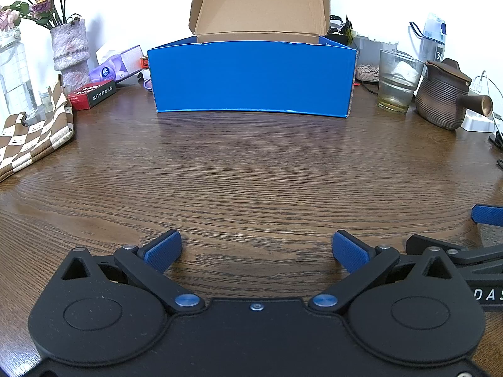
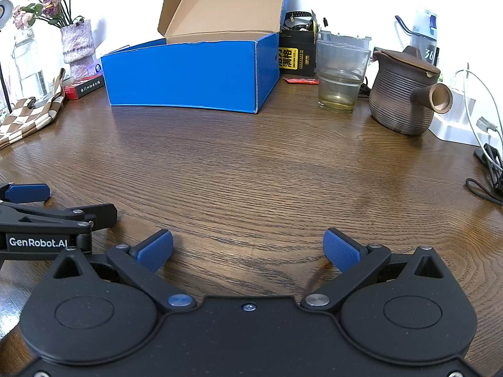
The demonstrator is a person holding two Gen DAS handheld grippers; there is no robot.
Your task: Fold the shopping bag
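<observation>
Hiding behind the blue box (image 1: 251, 75), a yellow-black carton (image 2: 295, 58) shows rightward only.

On the table (image 1: 251, 172), the bag (image 1: 31, 138) lies far left, box (image 1: 251, 77) centre-back, teapot (image 1: 446, 97) right.

Right gripper (image 2: 248, 248) low over the wooden table (image 2: 251, 169), blue pads spread wide with nothing between. Left gripper (image 2: 47, 201) just beside it at the left edge (seen side-on, jaw gap unclear). Far left, checkered shopping bag (image 2: 28, 119) lying crumpled. Behind: open blue box (image 2: 191, 72), glass (image 2: 341, 77), brown ribbed teapot (image 2: 405, 91), vase of dried flowers (image 2: 77, 45).
</observation>
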